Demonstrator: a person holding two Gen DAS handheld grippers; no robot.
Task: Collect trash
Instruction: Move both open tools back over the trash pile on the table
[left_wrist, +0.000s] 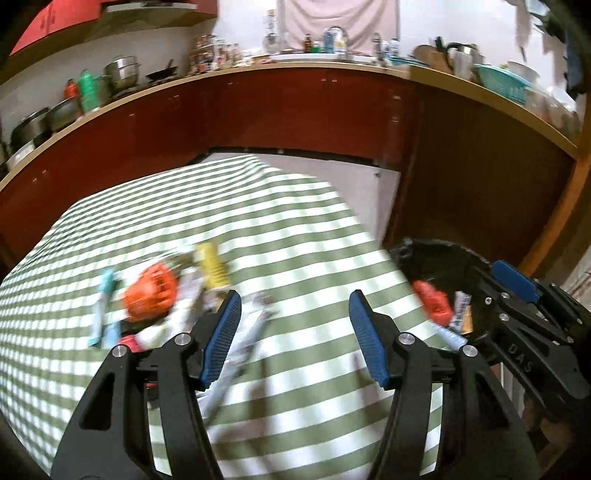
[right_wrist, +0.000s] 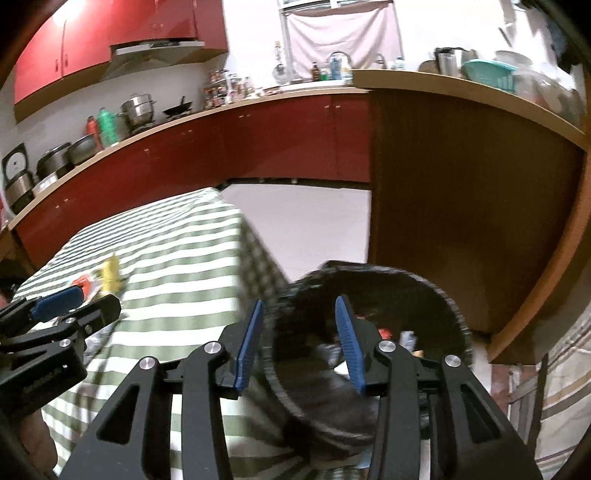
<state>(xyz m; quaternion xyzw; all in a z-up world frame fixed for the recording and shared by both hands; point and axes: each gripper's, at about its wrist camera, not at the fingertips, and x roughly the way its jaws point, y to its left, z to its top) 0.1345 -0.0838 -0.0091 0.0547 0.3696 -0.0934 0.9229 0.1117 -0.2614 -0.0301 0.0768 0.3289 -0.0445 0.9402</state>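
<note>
Red kitchen cabinets (right_wrist: 295, 136), cluttered wooden counter (left_wrist: 332, 66), pale floor (right_wrist: 306, 229), perhaps a curtained window (right_wrist: 340, 40).

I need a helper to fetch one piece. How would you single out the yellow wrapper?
Start at the green-and-white checked tablecloth, then find the heap of litter by its left side. The yellow wrapper lies at the heap's far edge, right of the orange wrapper; it is the only yellow piece.

A home kitchen, plainly: red cabinets (right_wrist: 110, 48) above and below a long wooden surface (right_wrist: 207, 110) crowded with steel pots (right_wrist: 138, 107), a wok (right_wrist: 179, 107), bottles (right_wrist: 107, 125) and spice jars (right_wrist: 221, 88), a teal basket (right_wrist: 487, 74), a tap (right_wrist: 338, 59) by the window.
</note>
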